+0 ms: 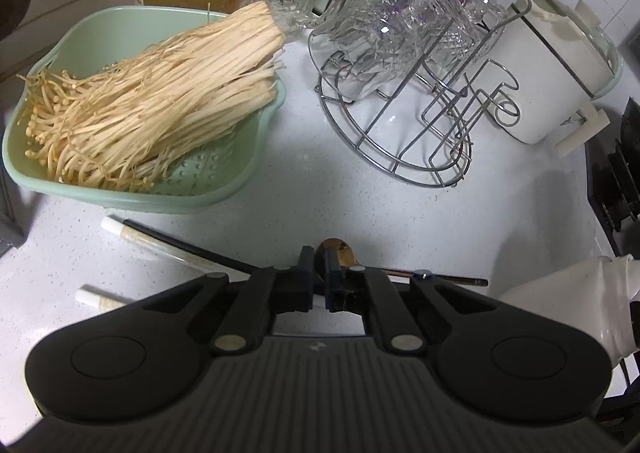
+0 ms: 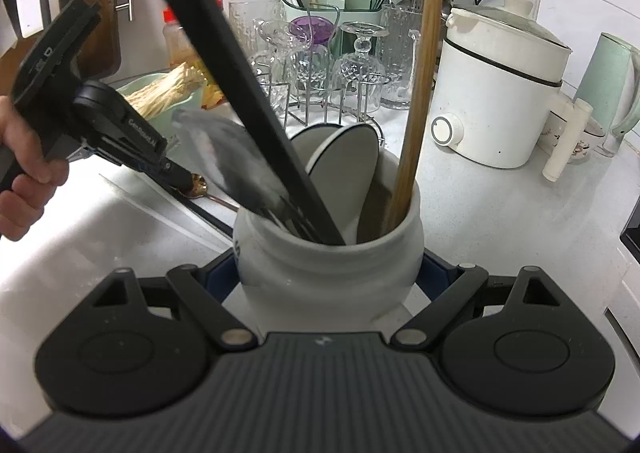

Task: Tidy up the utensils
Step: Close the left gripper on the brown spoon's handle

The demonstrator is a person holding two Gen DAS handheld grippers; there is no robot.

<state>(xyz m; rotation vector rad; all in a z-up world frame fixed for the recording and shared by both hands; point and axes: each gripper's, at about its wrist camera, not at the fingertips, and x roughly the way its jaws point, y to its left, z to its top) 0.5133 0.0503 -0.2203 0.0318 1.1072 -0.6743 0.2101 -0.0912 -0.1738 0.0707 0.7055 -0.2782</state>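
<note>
Left wrist view: mounted on the left gripper (image 1: 319, 277), looking steeply down at the white countertop (image 1: 312, 189) from close range, toward the glass rack (image 1: 404, 105) and white cooker (image 1: 556, 73). Right wrist view: mounted on the right gripper (image 2: 330, 273), tilted down, very close to the ceramic utensil crock (image 2: 328, 269). Shared: glass rack, cooker, green colander (image 1: 132, 189), gold spoon (image 1: 338, 251), left gripper.

The left gripper (image 1: 319, 273), pitched steeply down at the counter, has its jaws closed on a gold metal spoon (image 1: 340, 251); the right gripper (image 2: 328, 273) clamps a white ceramic jar (image 2: 328, 269)
</note>
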